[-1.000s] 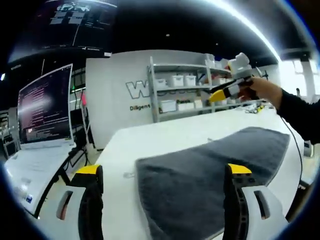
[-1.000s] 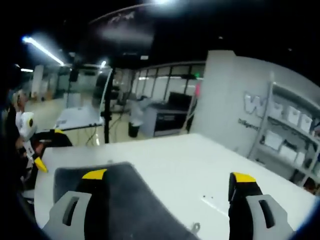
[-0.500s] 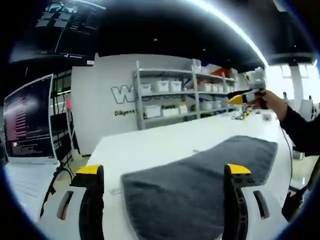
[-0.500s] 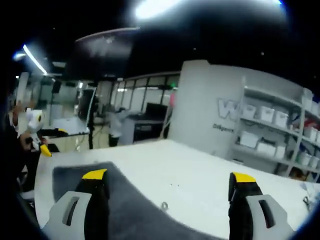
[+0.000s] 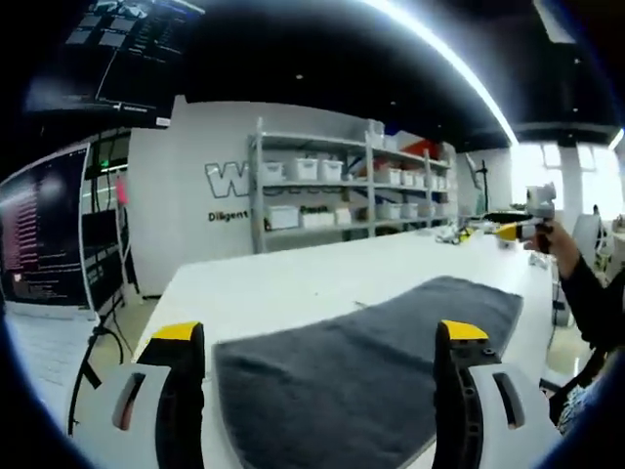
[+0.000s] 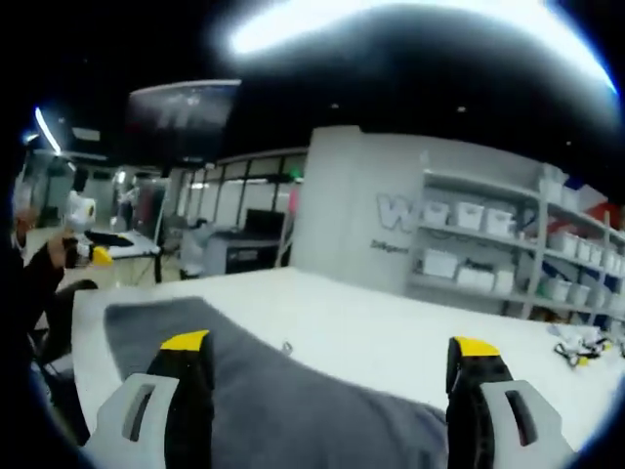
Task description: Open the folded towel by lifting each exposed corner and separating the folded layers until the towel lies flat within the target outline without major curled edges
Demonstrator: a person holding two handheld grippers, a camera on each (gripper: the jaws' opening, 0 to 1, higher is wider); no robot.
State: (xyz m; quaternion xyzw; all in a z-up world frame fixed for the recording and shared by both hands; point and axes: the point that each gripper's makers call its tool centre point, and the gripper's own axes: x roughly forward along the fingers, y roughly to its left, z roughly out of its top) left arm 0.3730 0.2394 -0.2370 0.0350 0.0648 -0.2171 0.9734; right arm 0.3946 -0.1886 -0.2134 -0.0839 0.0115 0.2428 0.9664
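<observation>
Start with what sits closest to you. In the left gripper view, your left gripper (image 5: 317, 391) has its yellow-tipped jaws spread wide and holding nothing, and the dark grey terry towel (image 5: 361, 366) lies directly beyond and between them on the white tabletop (image 5: 293, 278). The towel's rounded near end sits just past the jaws and slightly toward the left jaw. Its long axis runs away from you and off to the right, toward the far end where your right hand holds the other gripper up over the table edge.

In the right gripper view, your right gripper (image 6: 327, 396) is also spread wide and empty. The same towel (image 6: 293, 401) passes under and between its jaws, stretching away to the left toward the far rounded end, where the left gripper (image 6: 93, 256) shows small, with a dark sleeve behind it.

So each gripper stands over its own end of the strip, and neither touches the cloth. Judging from this, the towel is still lying long and narrow, probably still folded. No exposed corner or layer edge is clear enough to pick out, and I can't make out the target outline on the table.

Farther back stand grey shelving with white bins (image 5: 332, 191) and a white wall with lettering.
</observation>
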